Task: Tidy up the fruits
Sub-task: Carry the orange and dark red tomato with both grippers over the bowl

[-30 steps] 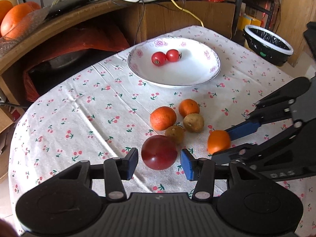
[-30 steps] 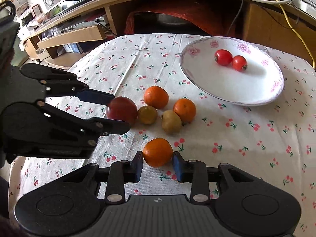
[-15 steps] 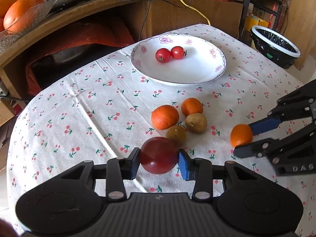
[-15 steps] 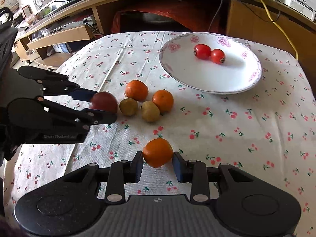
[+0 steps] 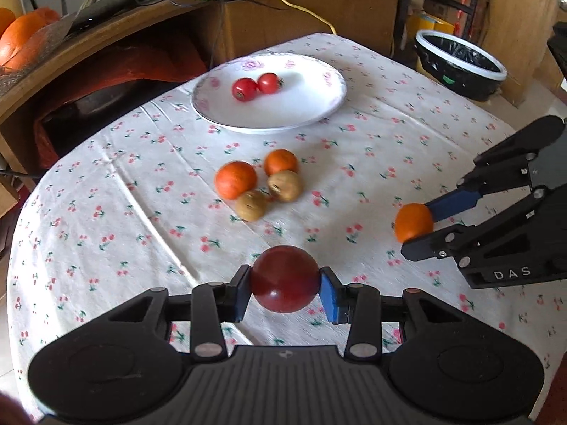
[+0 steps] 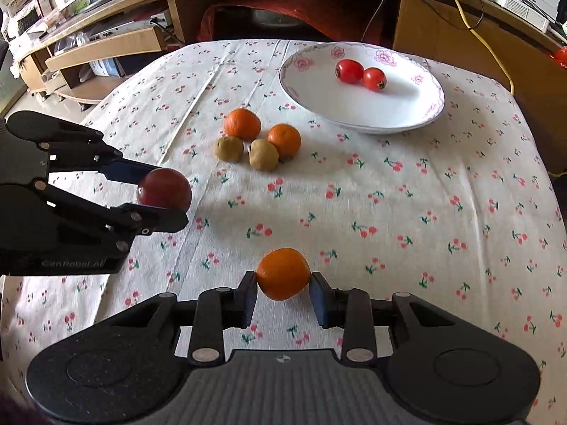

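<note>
- left tongs (image 5: 285, 288) now clamped on the dark red apple (image 5: 284, 278) and lifted off the surface (image 5: 106, 219); a second ago they were still open around it
- right tongs (image 6: 282, 292) grip an orange (image 6: 282, 273), also raised, so both look ready to go to the plate (image 5: 319, 106)
- apple is smooth and glossy, orange is dimpled
- further back: two oranges (image 5: 235, 180) and two dull brown fruits (image 5: 285, 185) bunched on the cherry-print cloth
- two shiny tomatoes (image 5: 256, 86) sit on the glazed white plate
</note>
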Available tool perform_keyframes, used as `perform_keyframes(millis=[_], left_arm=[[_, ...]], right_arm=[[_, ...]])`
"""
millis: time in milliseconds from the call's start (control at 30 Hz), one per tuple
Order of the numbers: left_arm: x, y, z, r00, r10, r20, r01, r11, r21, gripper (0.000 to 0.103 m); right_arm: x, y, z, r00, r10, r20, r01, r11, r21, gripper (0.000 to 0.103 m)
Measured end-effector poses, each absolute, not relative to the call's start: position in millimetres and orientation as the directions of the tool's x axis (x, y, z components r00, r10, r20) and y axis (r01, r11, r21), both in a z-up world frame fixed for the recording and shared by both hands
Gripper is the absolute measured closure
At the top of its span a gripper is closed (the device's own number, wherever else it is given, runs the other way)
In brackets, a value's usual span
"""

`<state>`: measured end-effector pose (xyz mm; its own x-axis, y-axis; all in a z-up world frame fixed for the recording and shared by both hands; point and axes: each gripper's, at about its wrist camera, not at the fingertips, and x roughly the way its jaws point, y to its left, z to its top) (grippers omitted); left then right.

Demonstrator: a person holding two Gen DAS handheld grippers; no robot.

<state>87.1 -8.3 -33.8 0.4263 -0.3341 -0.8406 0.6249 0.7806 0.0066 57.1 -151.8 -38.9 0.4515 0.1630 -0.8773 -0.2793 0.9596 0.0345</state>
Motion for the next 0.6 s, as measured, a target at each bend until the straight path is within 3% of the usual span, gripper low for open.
perform_keyframes(millis=[600], left_arm=[[88.3, -20.7, -21.5, 0.473, -0.345, -0.810, 0.625, 0.780, 0.033, 0.055]], right_arm=[[60.6, -149.3, -21.5, 0.526, 0.134, -0.840, -0.279, 0.960, -0.021, 0.075]])
